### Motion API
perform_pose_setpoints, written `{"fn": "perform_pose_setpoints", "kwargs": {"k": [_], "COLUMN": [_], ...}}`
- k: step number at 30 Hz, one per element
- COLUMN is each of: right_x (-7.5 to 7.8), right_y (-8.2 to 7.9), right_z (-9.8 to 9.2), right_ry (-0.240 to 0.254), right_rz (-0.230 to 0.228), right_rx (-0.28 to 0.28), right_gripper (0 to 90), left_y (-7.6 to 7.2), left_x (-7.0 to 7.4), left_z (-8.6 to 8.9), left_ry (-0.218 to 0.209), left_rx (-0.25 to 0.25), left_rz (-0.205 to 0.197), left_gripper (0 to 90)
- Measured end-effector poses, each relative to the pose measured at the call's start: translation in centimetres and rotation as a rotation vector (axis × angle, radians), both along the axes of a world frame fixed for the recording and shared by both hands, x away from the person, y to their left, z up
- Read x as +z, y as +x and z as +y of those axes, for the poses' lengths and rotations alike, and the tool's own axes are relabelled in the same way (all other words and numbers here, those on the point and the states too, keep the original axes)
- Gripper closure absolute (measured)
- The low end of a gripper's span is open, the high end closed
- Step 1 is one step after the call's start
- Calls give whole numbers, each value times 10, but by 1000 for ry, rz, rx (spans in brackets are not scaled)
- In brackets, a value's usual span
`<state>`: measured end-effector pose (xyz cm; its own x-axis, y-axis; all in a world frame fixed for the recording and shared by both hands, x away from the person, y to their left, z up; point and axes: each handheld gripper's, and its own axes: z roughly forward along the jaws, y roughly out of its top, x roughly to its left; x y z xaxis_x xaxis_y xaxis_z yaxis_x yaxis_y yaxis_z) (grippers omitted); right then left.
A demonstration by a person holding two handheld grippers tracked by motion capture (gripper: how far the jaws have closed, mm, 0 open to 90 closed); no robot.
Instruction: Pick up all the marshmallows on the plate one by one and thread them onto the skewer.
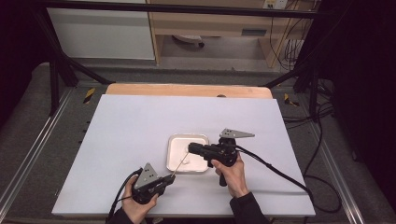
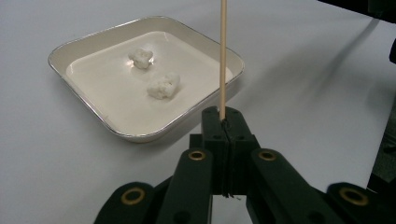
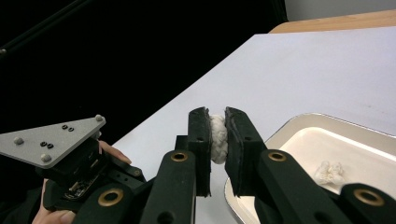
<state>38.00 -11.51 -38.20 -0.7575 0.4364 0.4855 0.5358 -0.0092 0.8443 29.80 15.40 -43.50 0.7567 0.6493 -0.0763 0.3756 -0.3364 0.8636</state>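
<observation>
My left gripper is shut on the lower end of a thin wooden skewer, which rises from the jaws toward the near edge of a shallow white square tray. Two white lumpy pieces lie in that tray. In the high view the left gripper sits at the tray's near left corner, and the skewer slants up over the tray. My right gripper is held level over the tray and points left. It is shut on a third white lumpy piece, pinched between its pads.
The tray stands in the middle of a white mat on a wooden table. A black frame surrounds the table. Cables trail off to the right. The hand with the left gripper is at the lower left of the right gripper view.
</observation>
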Motion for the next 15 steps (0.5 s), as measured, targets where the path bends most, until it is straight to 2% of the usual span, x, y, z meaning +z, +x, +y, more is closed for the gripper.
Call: {"fn": "perform_pose_setpoints", "kwargs": {"k": [15], "right_x": [-3], "right_y": [-2], "right_z": [2], "right_ry": [-1], "right_rz": [7], "right_rx": [9], "right_gripper": [814], "left_y": [-1], "left_x": [1], "left_z": [1], "left_ry": [-3], "left_rx": [0], "left_rz": [3], "left_gripper": [889]}}
